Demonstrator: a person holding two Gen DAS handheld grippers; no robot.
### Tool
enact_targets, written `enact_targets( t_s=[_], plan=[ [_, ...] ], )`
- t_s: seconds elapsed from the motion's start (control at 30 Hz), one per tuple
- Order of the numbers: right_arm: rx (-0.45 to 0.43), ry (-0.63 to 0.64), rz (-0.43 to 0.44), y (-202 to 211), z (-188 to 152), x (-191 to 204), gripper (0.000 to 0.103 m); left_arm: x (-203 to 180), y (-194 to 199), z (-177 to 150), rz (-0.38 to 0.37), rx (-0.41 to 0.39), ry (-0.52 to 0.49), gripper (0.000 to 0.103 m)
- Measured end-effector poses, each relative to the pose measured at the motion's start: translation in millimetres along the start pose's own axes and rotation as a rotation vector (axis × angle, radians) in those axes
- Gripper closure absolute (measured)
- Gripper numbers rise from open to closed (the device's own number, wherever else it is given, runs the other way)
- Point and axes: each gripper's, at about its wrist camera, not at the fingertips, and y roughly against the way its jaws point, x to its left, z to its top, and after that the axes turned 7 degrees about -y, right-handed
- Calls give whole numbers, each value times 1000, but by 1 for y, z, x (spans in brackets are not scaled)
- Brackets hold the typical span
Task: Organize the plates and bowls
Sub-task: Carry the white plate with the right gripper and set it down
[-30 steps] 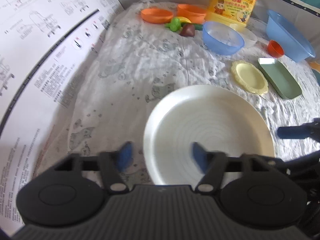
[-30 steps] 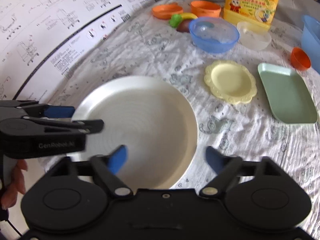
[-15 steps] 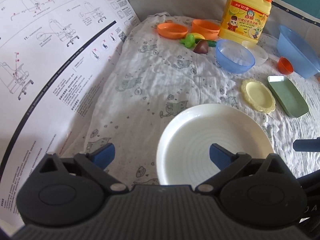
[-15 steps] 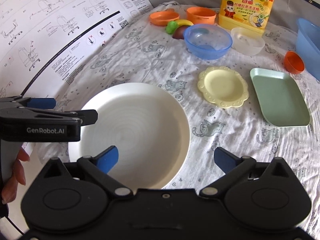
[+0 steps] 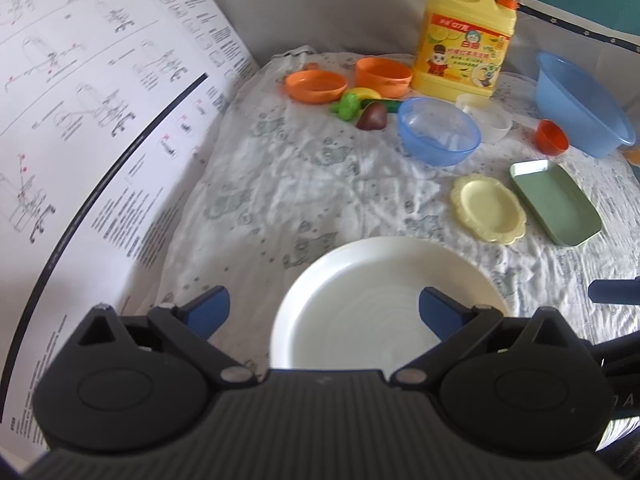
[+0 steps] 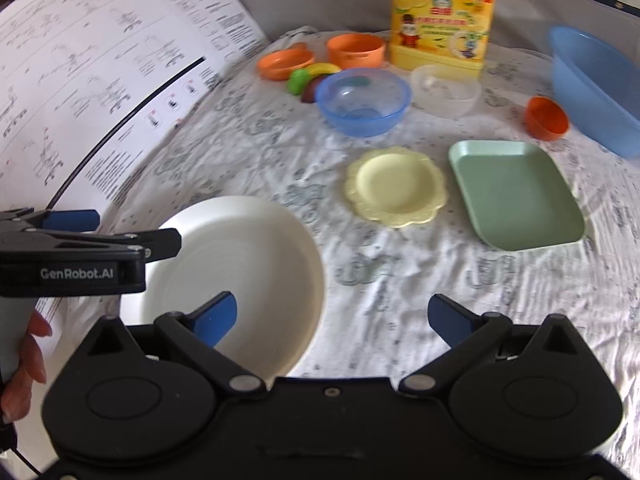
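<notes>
Left claw (image 5: 322,307): fingers spread wide, gripping nothing, poised above the near-left part of the white plate (image 5: 384,304). Right claw (image 6: 332,316): likewise spread wide and empty; left finger (image 6: 218,316) over the plate's right portion, right finger over bare cloth.

White plate (image 6: 240,264): flat on the printed cloth (image 6: 400,280), nearest the viewer, touching neither claw. Left claw also seen from the side in the right wrist view (image 6: 76,240), level with the plate's left rim, the holder's hand (image 6: 24,364) below it.

Beyond the plate, to the right: scalloped yellow plate (image 6: 396,186), apart from it; green rectangular tray (image 6: 516,192) just beside the yellow plate. Farther back: clear blue bowl (image 6: 364,100), upright; frosted white bowl (image 6: 446,88) just to its right; small orange cup (image 6: 546,118), tilted on its side; large blue basin (image 6: 596,84) at the far right edge.

Back row: yellow detergent jug (image 5: 466,36) with pump; orange bowl (image 5: 383,77) and shallow orange dish (image 5: 316,86) to its left; toy fruit and vegetables (image 5: 362,106) clustered between these and the blue bowl.

Left margin: large printed instruction sheet (image 5: 100,120), overlapping the cloth's edge.
</notes>
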Motion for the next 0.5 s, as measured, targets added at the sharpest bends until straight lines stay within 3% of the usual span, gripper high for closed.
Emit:
enact_targets(
  t_s=[0.23,0.5],
  plan=[
    [-71,-84,2,10,2,-44,0,-29,-4,15,-26,-10,-39,0],
    [-121,-90,-110,13,5,-98,0,-71,-15,34,-73,-24,-96,0]
  ],
)
